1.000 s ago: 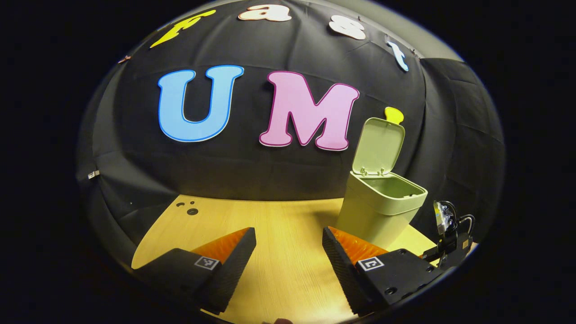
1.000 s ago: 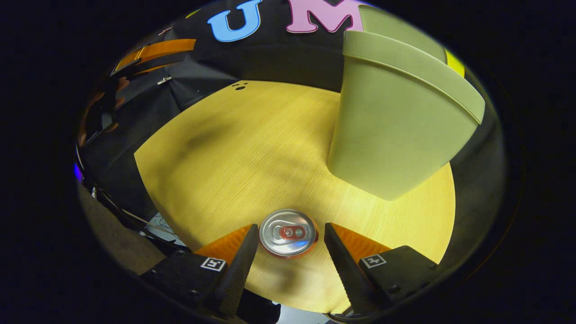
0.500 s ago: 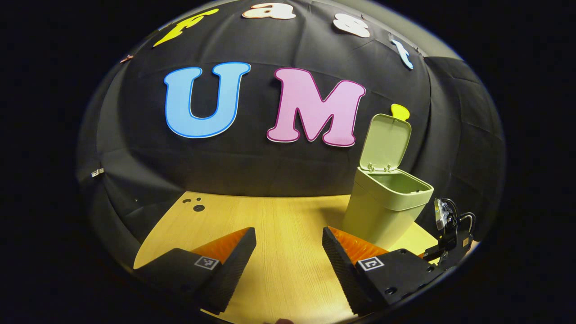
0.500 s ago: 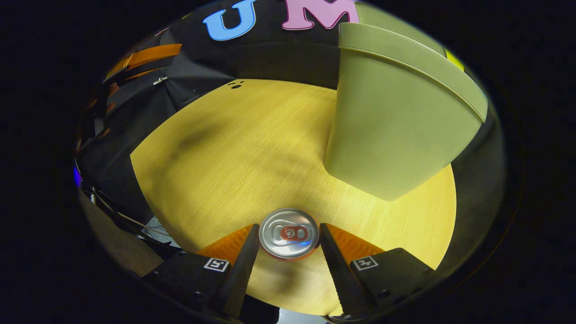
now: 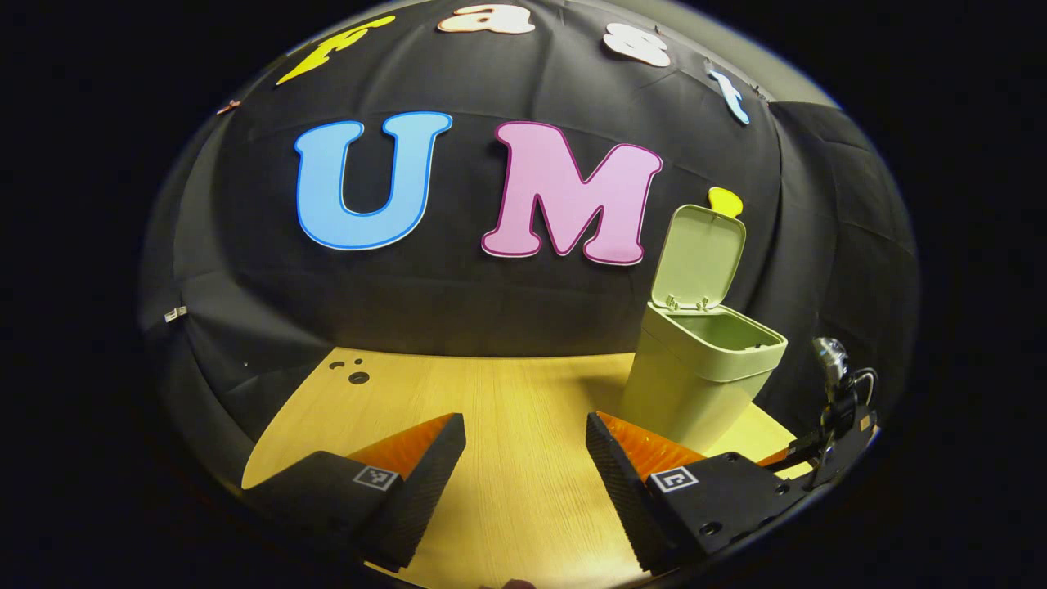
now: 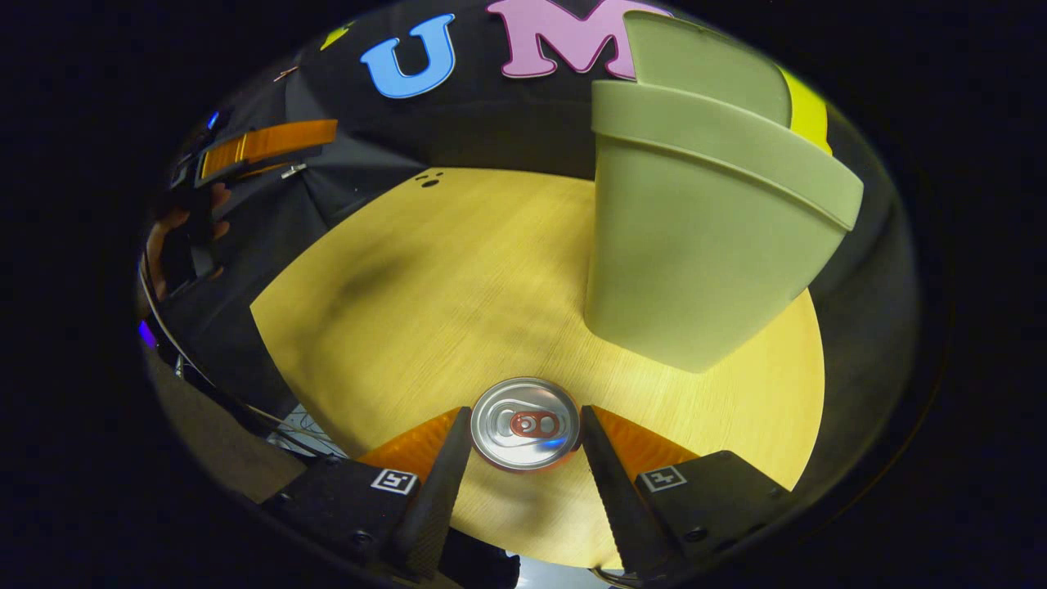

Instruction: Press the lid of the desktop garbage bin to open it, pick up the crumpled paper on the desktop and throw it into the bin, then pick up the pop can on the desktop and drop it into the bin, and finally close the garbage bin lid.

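Observation:
In the left gripper view the green garbage bin (image 5: 695, 393) stands on the wooden table (image 5: 507, 401) at the right, its lid (image 5: 699, 258) hinged upright. My left gripper (image 5: 525, 454) hovers open over bare table to the left of the bin, nothing between its fingers. In the right gripper view I look down on the pop can (image 6: 526, 423), silver top with a red tab. My right gripper (image 6: 523, 419) is shut on it, a finger pressing each side. The bin (image 6: 687, 245) rises just beyond the can, to the right.
Small dark holes (image 5: 353, 375) mark the table's far left corner. In the right gripper view the left gripper (image 6: 262, 143) and the hand (image 6: 176, 237) holding it are at the upper left. The table's near edge (image 6: 327, 425) runs just behind the can.
My right gripper's fingers have closed from beside the can onto its sides. The right gripper view has then shifted slightly with the can in it. My left gripper has barely moved.

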A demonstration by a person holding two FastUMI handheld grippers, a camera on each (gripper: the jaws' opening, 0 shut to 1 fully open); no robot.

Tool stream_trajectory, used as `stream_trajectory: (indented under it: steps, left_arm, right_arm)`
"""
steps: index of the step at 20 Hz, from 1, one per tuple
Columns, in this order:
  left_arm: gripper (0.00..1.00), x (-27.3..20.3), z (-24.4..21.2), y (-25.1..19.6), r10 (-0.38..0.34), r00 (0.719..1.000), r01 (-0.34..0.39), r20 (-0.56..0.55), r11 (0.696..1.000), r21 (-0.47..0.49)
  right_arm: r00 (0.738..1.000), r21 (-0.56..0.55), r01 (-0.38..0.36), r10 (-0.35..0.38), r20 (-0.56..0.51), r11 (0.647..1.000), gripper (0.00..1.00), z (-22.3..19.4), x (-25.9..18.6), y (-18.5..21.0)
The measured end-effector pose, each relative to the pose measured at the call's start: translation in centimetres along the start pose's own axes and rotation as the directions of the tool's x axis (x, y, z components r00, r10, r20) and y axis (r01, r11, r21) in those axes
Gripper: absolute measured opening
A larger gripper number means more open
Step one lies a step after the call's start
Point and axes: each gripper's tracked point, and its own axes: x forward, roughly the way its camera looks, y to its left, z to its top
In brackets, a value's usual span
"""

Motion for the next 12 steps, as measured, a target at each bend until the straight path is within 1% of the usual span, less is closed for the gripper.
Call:
stream_trajectory:
  steps: [6, 11, 12]
  left_arm:
    - [0.96, -0.1, 0.0, -0.4, -0.012, 1.000, 0.012, -0.003, 1.000, 0.001]
    - [0.96, -0.1, 0.1, -1.1, -0.022, 1.000, 0.022, 0.001, 1.000, 0.005]
    - [0.96, 0.0, 0.2, -1.2, -0.024, 1.000, 0.024, 0.002, 1.000, 0.005]
  right_arm:
    - [0.995, -0.002, -0.017, 0.018, 0.095, 1.000, 0.82, 4.4, -3.4, 0.5]
    - [0.981, 0.016, -0.054, 0.050, 0.189, 0.998, 0.83, 8.5, -6.4, 1.1]
    - [0.976, 0.015, -0.057, 0.053, 0.209, 0.998, 0.78, 9.3, -7.0, 1.1]
